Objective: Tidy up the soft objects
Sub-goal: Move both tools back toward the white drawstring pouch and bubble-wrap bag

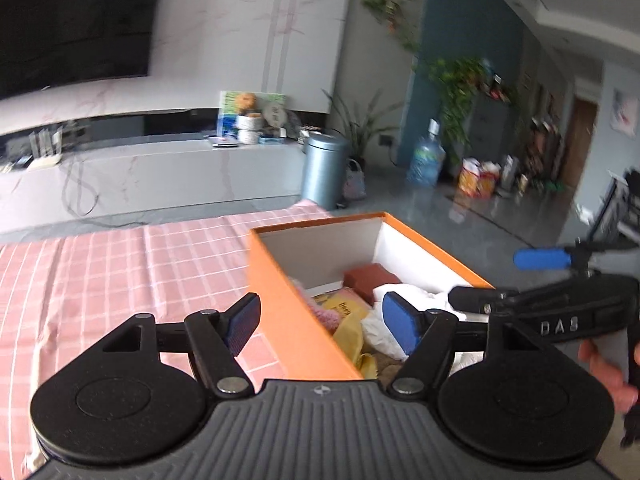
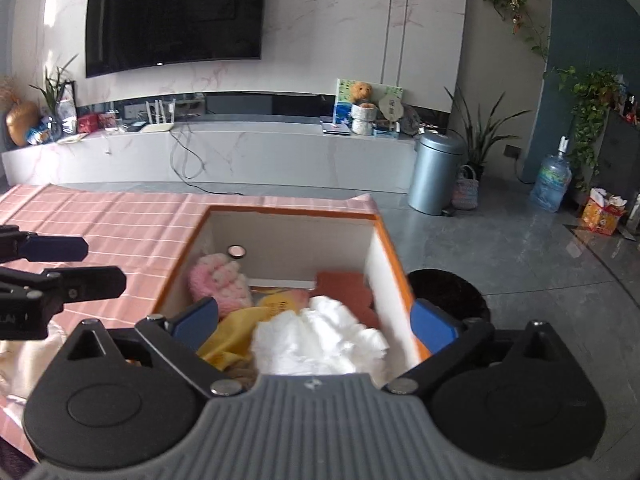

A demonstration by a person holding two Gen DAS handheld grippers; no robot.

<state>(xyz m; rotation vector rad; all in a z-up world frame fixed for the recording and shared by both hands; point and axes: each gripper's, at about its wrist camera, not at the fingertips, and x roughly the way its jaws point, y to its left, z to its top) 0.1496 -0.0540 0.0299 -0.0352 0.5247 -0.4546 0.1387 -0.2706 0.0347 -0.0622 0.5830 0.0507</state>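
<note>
- My right gripper (image 2: 314, 322) hangs over the near end of the orange box (image 2: 390, 240), jaws spread wide with nothing between the pads; the white fluffy cloth (image 2: 320, 338) lies loose just below and ahead of it, inside the box.
- My left gripper (image 1: 320, 322) is also wide and empty. It straddles the box's near long wall (image 1: 296, 320): one pad over the pink checked tablecloth (image 1: 120, 264), the other over the box interior.
- The box's long axis runs away from both claws, toward the far white end wall. The right claw lines up with it; the left comes at it skewed.
- Contents, from the right claw outward: the white cloth nearest, a yellow cloth (image 2: 230, 334) to its left, a pink knitted piece (image 2: 218, 280) further on the left, a rust-red block (image 2: 344, 286) ahead on the right.
- Still outside, I judge, is a pale cream fabric (image 2: 28, 356) on the tablecloth, low and to the left of the right claw, under the left tool. The left hand looks nearer to it.
- In the way: the orange wall stands between that fabric and the box interior, so anything picked up there must be lifted over the rim. The two tools sit close beside each other, so I would watch for them knocking.
- A dark round stool (image 2: 448, 300) sits right of the box, clear of the route.
</note>
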